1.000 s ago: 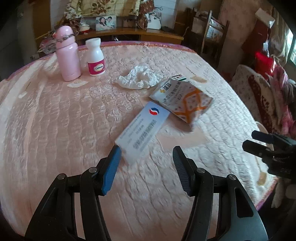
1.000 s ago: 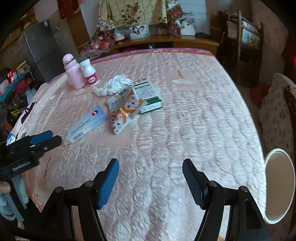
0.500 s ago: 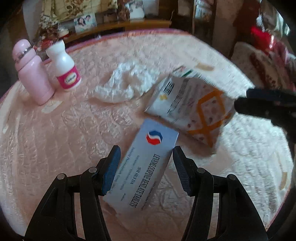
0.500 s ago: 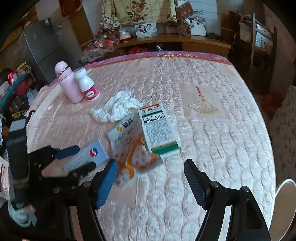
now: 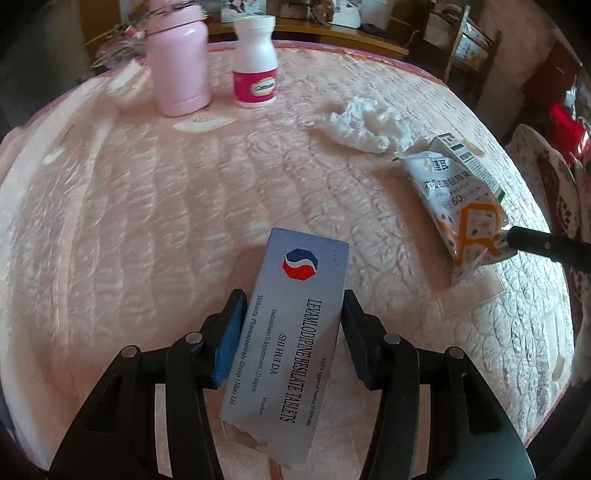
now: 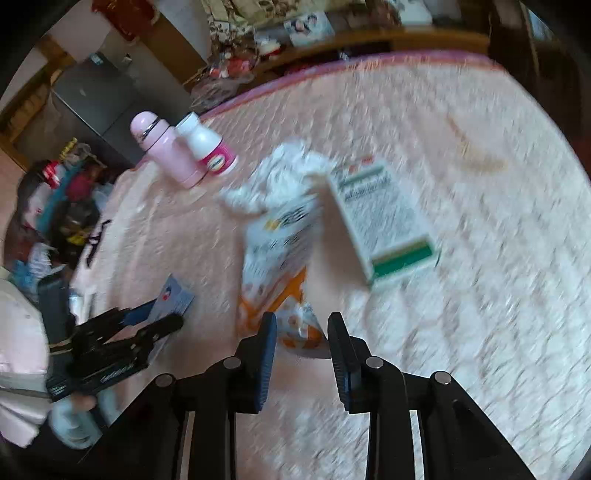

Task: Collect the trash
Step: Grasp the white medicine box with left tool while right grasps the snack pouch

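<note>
My left gripper point(image 5: 293, 306) is shut on a grey tablet box point(image 5: 291, 332) with a red and blue logo, low over the pink quilted bed; it also shows in the right wrist view point(image 6: 173, 299). My right gripper point(image 6: 301, 328) has its jaws narrowed around the bottom end of an orange and white snack pouch point(image 6: 280, 254); the blur hides whether the pads touch it. In the left wrist view the pouch point(image 5: 458, 206) lies at the right with a right fingertip point(image 5: 517, 234) at its corner. A crumpled white tissue point(image 5: 364, 123) and a green and white box point(image 6: 384, 218) lie beyond.
A pink flask point(image 5: 181, 59) and a white pill bottle point(image 5: 256, 62) stand at the back of the bed point(image 5: 147, 206). A wooden shelf point(image 5: 332, 33) with a photo runs behind. A dark cabinet point(image 6: 99, 99) and clutter stand left of the bed.
My left gripper moved forward and closed on the tablet box. My right gripper moved in to the snack pouch and its jaws narrowed around the pouch's end.
</note>
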Demonstrator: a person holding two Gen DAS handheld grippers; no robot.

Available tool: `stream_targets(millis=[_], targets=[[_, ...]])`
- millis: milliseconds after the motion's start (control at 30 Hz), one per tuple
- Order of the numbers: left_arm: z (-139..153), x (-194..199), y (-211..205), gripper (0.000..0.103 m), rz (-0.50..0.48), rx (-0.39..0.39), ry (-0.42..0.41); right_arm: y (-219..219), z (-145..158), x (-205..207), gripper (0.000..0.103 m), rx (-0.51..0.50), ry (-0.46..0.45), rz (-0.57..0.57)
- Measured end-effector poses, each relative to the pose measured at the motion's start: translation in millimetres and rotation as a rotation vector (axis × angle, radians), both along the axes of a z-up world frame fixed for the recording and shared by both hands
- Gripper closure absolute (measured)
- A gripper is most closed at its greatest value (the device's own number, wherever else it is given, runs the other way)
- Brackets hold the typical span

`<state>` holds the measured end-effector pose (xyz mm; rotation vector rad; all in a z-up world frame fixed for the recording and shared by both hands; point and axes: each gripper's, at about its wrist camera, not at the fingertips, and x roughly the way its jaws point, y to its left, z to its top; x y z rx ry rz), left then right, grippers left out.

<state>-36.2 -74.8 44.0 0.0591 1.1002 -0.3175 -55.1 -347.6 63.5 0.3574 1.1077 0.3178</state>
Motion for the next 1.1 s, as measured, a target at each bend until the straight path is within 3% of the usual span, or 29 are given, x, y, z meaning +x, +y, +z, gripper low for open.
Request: stream_targets(millis=[100,167,200,400,500,667,700,767,1100], targets=[[0.4,-7.9,2.9,0.053,0.019,-0.006,0.007,-0.8,3.1,-5.0,0.071,-0.069,-0.041,-0.057],[0.7,-10.1,-0.1,0.052,0.022,-0.012,0.004,4.9,5.9,-4.7,0.027,-0.084,-0.051,-0.056],[1.2,-11.6,-1.0,0.052,0.023,-0.014,0.002,9.4,7.0,-3.7,0.023,-0.082,-0.055,-0.044],[0.6,-15.4,-2.2,0.052,0.024,-0.02,-0.006,57.1,12.3,15.2,0.021,-0.322,-0.105,0.034],[-0.1,-16.2,-2.5,0.051,0.016,-0.016,-0.017,76.8,1.0,28.9,0.018,-0.416,-0.071,0.093],[-1.7,-18.7,-5.3,0.051,0.004,0.004,-0.037,86.9,-24.9,37.3,0.018,-0.491,-0.015,0.117],[-1.9,-19.8,-6.3,0.051,-0.002,0.009,-0.041,86.3,-28.8,36.2,0.019,-0.494,-0.012,0.12],[-1.8,-21.5,-6.8,0.053,-0.011,0.003,-0.043,77.9,-27.6,29.5,0.036,-0.449,-0.036,0.096],[15.7,-50.2,-28.8,0.053,-0.027,-0.103,-0.035,40.7,-1.0,-37.9,0.037,-0.284,-0.102,0.079]])
